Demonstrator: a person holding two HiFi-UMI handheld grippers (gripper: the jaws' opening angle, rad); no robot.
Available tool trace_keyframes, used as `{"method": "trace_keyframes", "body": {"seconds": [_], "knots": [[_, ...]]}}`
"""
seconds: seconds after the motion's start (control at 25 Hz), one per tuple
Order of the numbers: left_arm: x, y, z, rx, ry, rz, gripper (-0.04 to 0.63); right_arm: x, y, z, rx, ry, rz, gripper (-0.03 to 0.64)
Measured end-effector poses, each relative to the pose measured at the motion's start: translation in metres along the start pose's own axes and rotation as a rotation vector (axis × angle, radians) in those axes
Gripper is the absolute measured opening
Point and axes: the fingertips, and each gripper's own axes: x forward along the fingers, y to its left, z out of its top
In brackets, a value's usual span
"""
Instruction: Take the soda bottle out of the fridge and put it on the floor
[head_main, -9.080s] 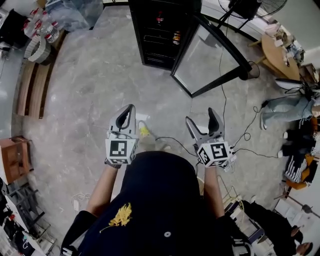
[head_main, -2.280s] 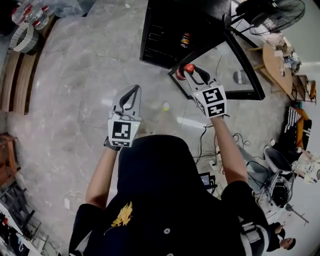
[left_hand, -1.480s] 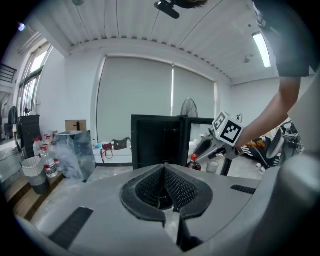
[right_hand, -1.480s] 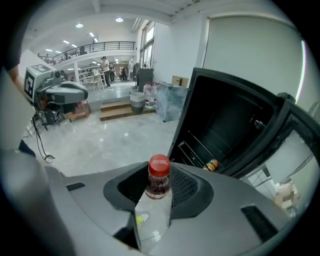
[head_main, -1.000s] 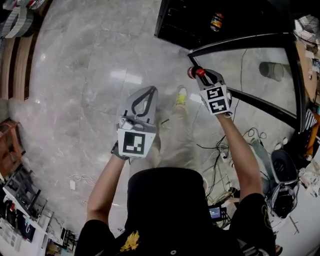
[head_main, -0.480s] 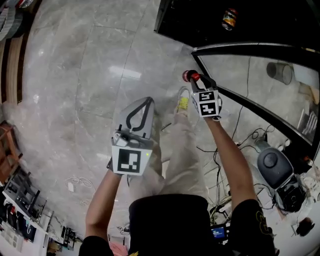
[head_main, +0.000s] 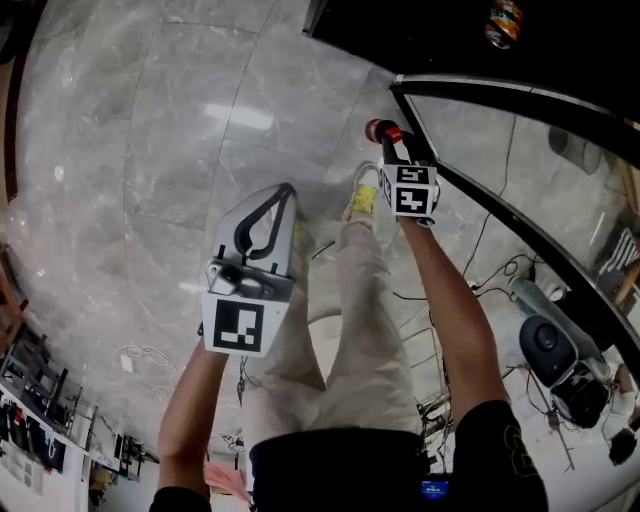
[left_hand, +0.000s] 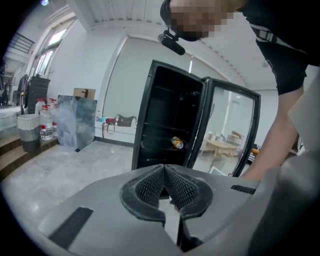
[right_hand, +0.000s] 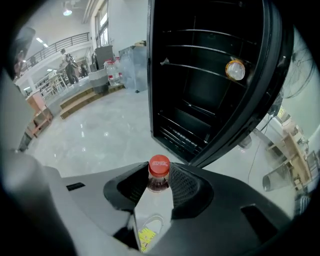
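Marble floor (head_main: 150, 150) lies below the soda bottle (right_hand: 159, 164), held by its neck, cap up and long axis roughly vertical, in the right tongs (right_hand: 159, 174); the left tongs (left_hand: 164, 172), closed on nothing, hang well aside.

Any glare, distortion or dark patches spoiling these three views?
Head view: heavy fisheye bend, ceiling light glares off the polished floor, and the fridge interior reads almost black. Left gripper view: dark vignette in the corners, otherwise evenly lit. Right gripper view: same vignette, yet the soda bottle cap in the right tool is sharp.
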Motion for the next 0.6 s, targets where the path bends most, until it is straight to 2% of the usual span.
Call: {"method": "trace_keyframes", "body": {"seconds": [0.12,0.24,0.36,0.44,0.6], "knots": [[0.025,0.009,-0.027,0.003,-0.012,0.007,0.018,0.040,-0.004,-0.018,-0.007,0.007,-0.016,0.121],[0.043,0.015,-0.062,0.009,0.015,-0.012,0.018,0.076,0.001,-0.047,0.028,0.030,-0.029,0.121],[0.063,0.024,-0.093,0.055,0.037,-0.037,0.018,0.114,0.013,-0.075,0.056,0.048,-0.013,0.121],[0.078,0.028,-0.109,0.083,0.042,-0.048,0.018,0.141,0.020,-0.089,0.038,0.056,0.005,0.121],[0.096,0.033,-0.137,0.074,0.061,-0.105,0.018,0.192,0.030,-0.120,-0.004,0.090,0.015,0.121]]}}
